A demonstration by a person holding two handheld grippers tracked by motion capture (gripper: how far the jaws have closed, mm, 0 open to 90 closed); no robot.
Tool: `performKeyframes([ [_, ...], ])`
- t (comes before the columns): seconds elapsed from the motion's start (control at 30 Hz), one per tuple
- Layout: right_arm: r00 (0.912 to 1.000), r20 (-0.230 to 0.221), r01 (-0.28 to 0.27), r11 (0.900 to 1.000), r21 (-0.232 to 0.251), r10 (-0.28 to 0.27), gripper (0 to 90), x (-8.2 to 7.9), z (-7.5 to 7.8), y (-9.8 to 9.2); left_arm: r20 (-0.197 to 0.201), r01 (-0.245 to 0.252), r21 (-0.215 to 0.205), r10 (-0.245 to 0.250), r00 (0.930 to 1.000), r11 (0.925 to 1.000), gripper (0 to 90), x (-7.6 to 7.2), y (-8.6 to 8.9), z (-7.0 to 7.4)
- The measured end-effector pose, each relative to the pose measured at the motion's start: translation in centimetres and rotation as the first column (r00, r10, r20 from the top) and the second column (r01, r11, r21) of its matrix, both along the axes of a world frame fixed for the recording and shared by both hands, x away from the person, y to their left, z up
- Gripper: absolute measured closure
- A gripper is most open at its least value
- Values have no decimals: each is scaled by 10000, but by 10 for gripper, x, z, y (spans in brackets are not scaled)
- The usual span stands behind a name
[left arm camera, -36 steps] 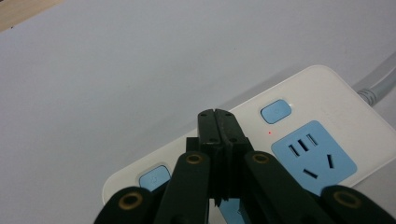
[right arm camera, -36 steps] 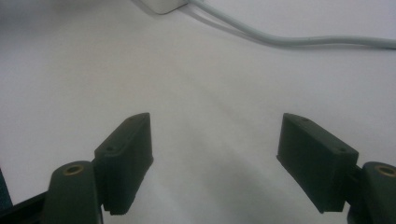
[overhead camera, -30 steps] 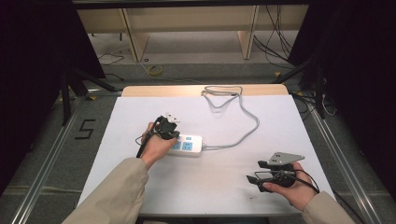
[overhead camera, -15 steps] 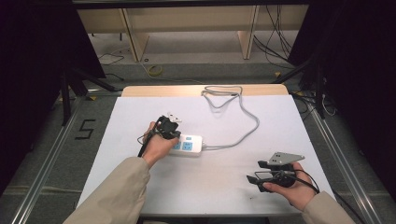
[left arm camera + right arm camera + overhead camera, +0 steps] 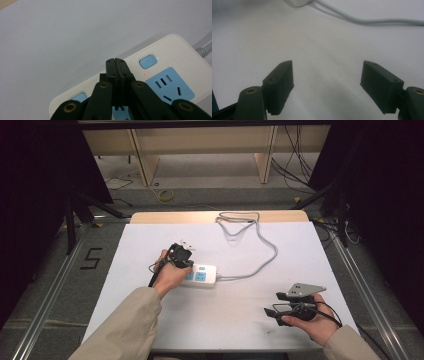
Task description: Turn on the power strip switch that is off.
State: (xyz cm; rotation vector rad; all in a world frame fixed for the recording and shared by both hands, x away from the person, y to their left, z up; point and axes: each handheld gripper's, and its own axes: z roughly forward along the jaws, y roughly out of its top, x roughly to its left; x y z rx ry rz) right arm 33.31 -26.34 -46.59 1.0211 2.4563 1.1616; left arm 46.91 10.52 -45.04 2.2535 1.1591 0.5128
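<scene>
A white power strip with blue sockets lies mid-table, and its grey cable loops to the far edge. My left gripper hangs over the strip's left half. In the left gripper view its jaws are pressed together, my left gripper shut with nothing between them, tips above the strip beside a blue switch and a blue socket; a small red light glows there. My right gripper rests near the front right, jaws apart. In the right gripper view it stands open over bare white table.
The white table top has a wooden strip along its far edge. The cable runs across the top of the right gripper view. Metal rails flank the table, and a "5" mark sits on the floor at the left.
</scene>
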Motion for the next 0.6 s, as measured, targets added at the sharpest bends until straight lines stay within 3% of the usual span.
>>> performKeyframes([
  [0.33, 10000, 7, 24, 10000, -12, -24, 266, 0, 0, 0, -228, 8, 375, 1, 9997, 9993, 899, 3, -4, 2],
  [0.5, 10000, 2, 35, 10000, -12, -35, 266, 0, 0, 0, -475, -36, 291, 50, 9989, 9996, 900, 6, -4, 3],
  [0.6, 10000, 4, 35, 10000, -9, -35, 266, 0, 0, -1, -1006, 30, -417, -72, 9949, 9991, 900, 6, -6, 3],
])
